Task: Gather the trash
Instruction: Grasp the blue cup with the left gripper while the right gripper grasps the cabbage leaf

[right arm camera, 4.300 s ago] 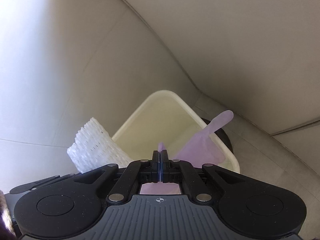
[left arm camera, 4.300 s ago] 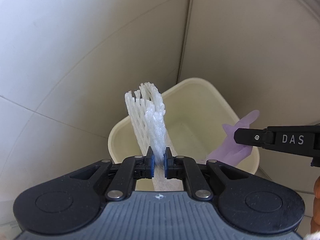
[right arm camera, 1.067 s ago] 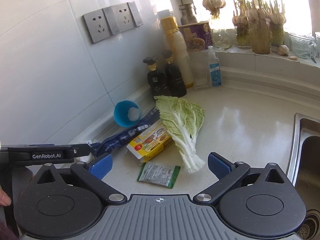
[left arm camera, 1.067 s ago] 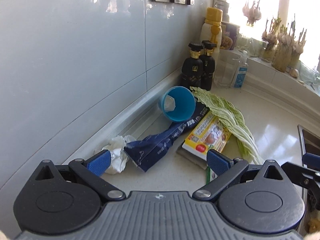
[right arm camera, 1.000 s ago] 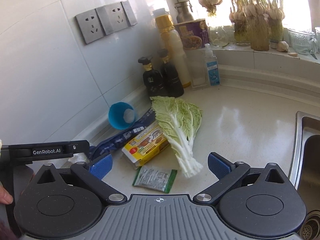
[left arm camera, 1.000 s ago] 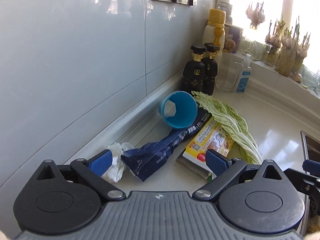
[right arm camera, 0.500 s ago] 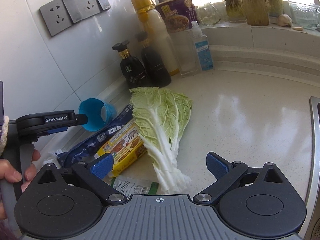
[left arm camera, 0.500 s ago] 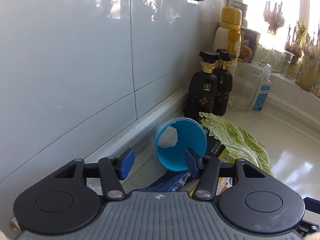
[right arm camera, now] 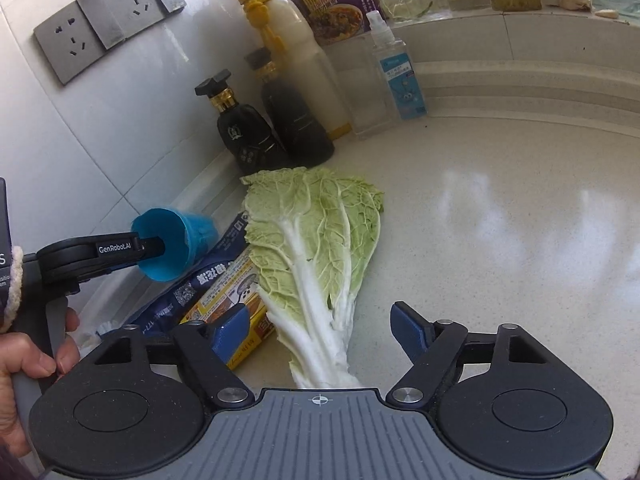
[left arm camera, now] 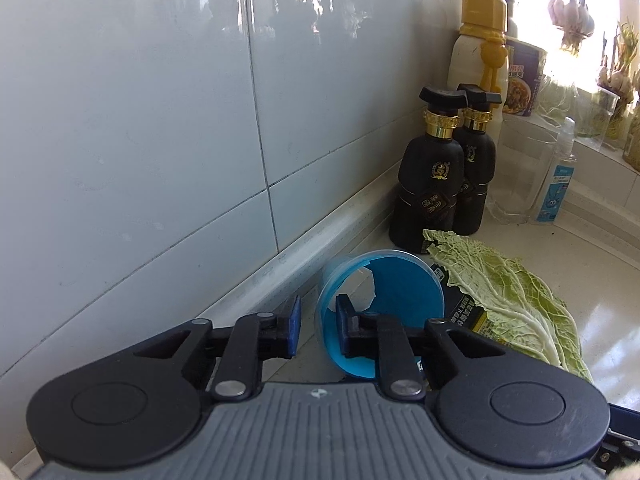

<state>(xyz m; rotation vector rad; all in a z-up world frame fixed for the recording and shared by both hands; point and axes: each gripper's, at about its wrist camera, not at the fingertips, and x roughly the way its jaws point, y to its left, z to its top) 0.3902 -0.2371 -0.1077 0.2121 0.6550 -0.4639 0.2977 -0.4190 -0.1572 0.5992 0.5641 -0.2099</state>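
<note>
**Left gripper now straddling the cup rim, not yet clamped**

Since half a second ago the left gripper (left arm camera: pixel 316 330) has narrowed and pushed in: one finger sits inside the blue cup (left arm camera: pixel 394 300), the other outside its wall at 9 o'clock. A gap shows between the outer pad and the wall, so I read it as partly closed with no firm hold yet. Hard to be sure, the cup edge is motion-blurred. The right gripper (right arm camera: pixel 320 330) has dropped closer to the counter (right arm camera: pixel 500 220) and stays wide, with nothing between its fingers, framing the stalk end of the cabbage leaf (right arm camera: pixel 316 232).

Cup lies on its side by the wall ledge, mouth toward the left camera, resting on the dark blue packet (right arm camera: pixel 192 284). A white scrap sits inside it.

Doing it well:
- Close on the rim wall only; thin plastic will likely deform, so squeeze gently.
- Lift mouth-up or level so the scrap stays in.
- Pull toward 6 o'clock, clear of the two black bottles (left arm camera: pixel 438 184) at 12.
- Right side: take the leaf low on the white stalk, where it should be stiffest.

Readable text: "GenRobot.AI" on the left gripper's arm in the right view. The packet, the yellow box (right arm camera: pixel 236 300), the spray bottle (right arm camera: pixel 396 68) and the purple tub (right arm camera: pixel 332 4) carry print I can't resolve.
</note>
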